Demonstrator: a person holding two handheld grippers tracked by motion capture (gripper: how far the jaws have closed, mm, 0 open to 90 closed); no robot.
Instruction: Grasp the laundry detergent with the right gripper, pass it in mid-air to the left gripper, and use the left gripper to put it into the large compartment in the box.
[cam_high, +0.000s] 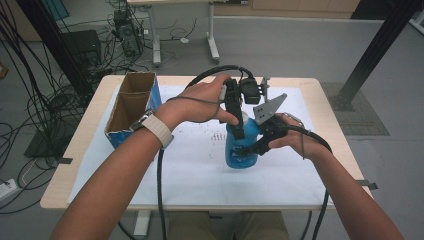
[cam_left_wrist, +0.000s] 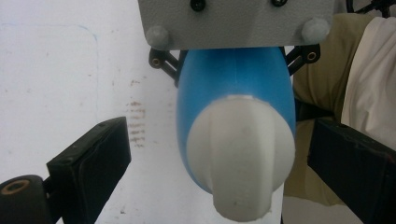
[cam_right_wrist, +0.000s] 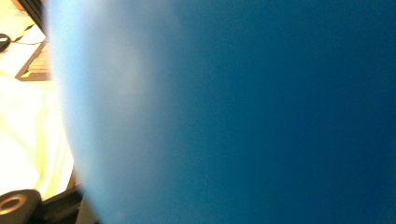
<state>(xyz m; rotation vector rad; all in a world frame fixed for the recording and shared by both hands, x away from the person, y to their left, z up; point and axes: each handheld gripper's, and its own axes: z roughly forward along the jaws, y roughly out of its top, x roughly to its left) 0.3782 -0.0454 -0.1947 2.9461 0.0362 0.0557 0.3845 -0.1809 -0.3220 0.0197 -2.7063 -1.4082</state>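
Observation:
A blue plastic bottle (cam_high: 240, 152) with a white cap (cam_left_wrist: 240, 158) stands upright on the white sheet (cam_high: 200, 172). My left gripper (cam_high: 237, 127) points down over its top. In the left gripper view it (cam_left_wrist: 219, 175) is open, one black jaw on each side of the cap and neither touching it. My right gripper (cam_high: 258, 144) comes in from the right and is shut on the bottle's body, its grey plate (cam_left_wrist: 233, 23) just above the bottle's far side. Seen from the right gripper, the blue bottle wall (cam_right_wrist: 257, 112) is pressed up close and blurred.
An open cardboard box (cam_high: 131, 100) with blue sides stands at the table's far left. The wooden table (cam_high: 327, 105) edge runs just right of my right hand. Dark specks (cam_high: 218, 136) mark the sheet left of the bottle. Cables trail from both grippers toward the person.

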